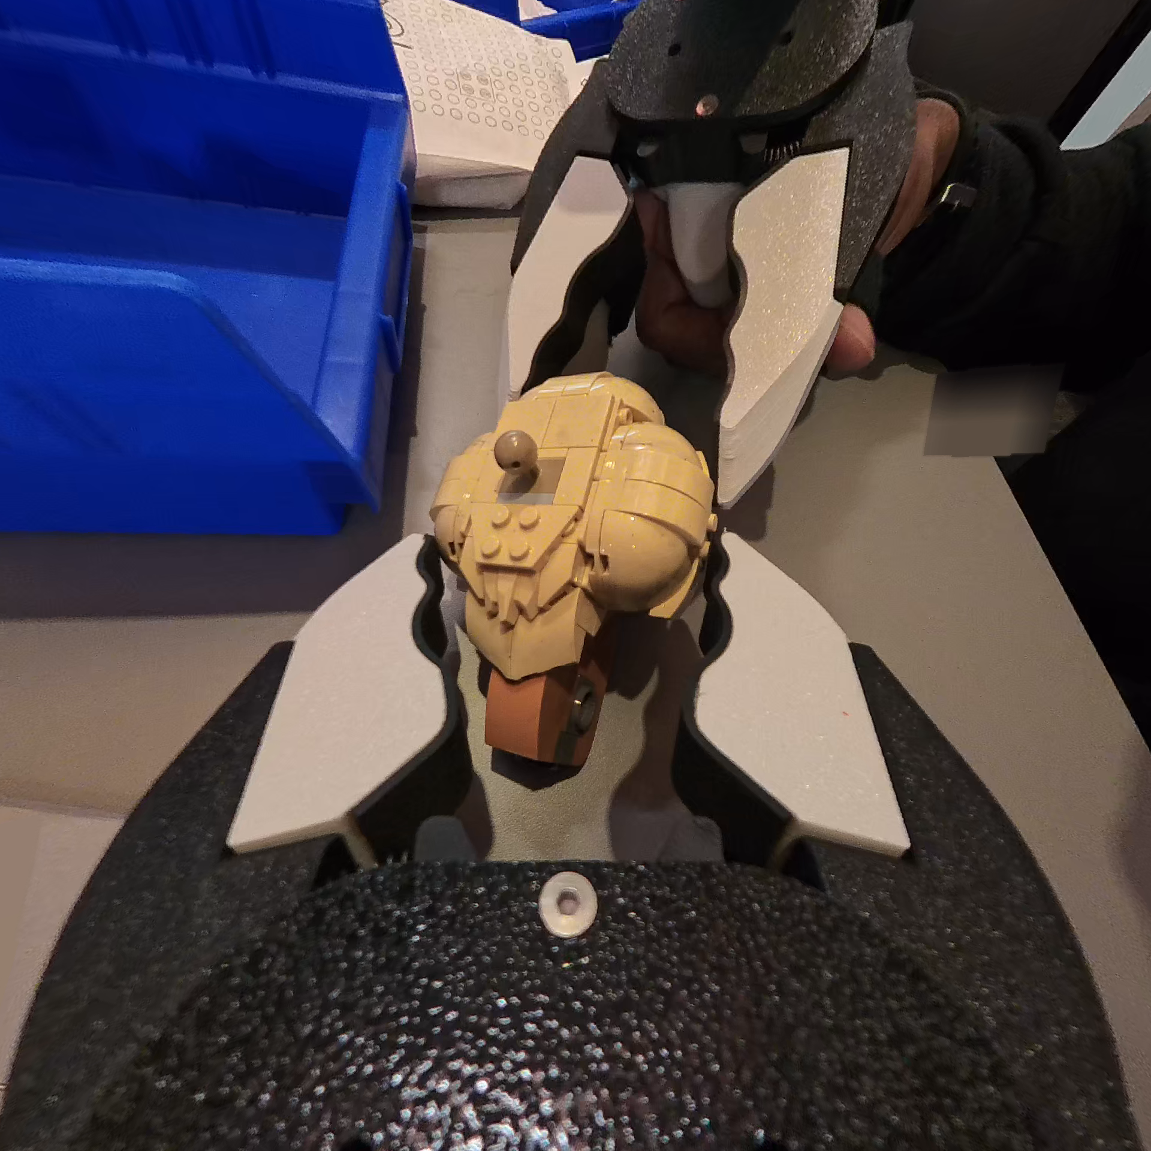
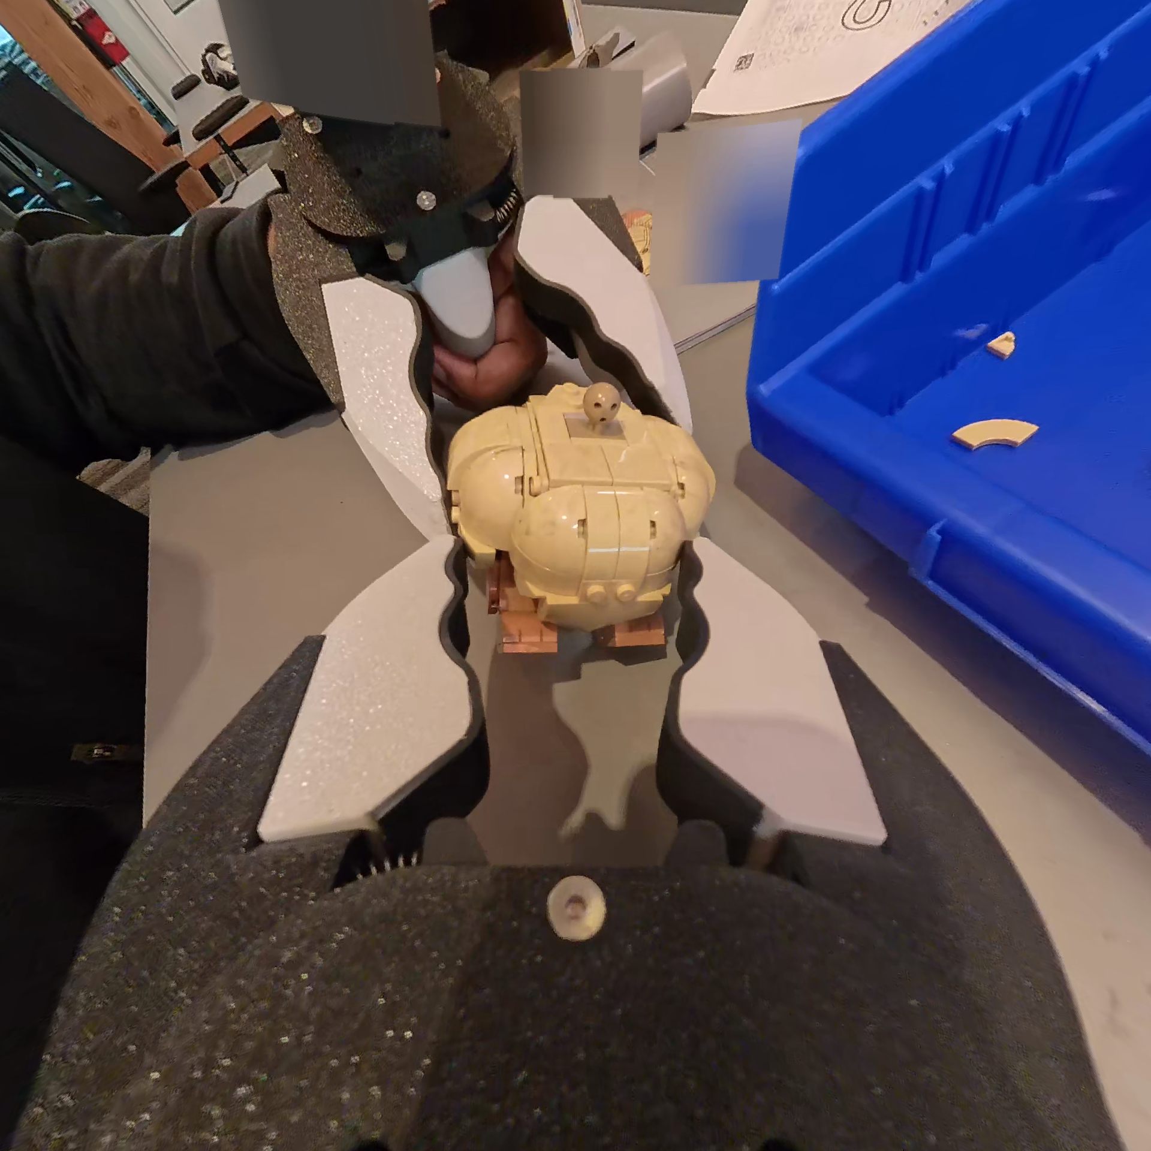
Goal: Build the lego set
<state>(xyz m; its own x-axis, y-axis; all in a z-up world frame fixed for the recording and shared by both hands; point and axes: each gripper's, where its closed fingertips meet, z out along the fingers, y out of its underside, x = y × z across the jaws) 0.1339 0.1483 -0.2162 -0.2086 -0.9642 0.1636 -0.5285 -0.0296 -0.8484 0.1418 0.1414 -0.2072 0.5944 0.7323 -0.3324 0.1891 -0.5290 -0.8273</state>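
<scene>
Both my grippers, left (image 1: 576, 548) and right (image 2: 576, 548), clasp this brittle, glossy brick model (image 1: 573, 529); gripping its rounded sides looks safest.

The worktop (image 2: 261, 560) is a plain grey surface, matt and evenly lit from above, with soft shadows. Its edge runs along the near side in the right wrist view, where a strip of patterned grey carpet (image 2: 115, 479) shows below it. Beyond the worktop, at upper left of that view, stands a wooden post (image 2: 93, 81) before a white wall (image 2: 156, 37). Dark furniture (image 2: 56, 156) stands there, detail unclear. A pale wall surface (image 1: 1115, 93) shows at upper right of the left wrist view.
</scene>
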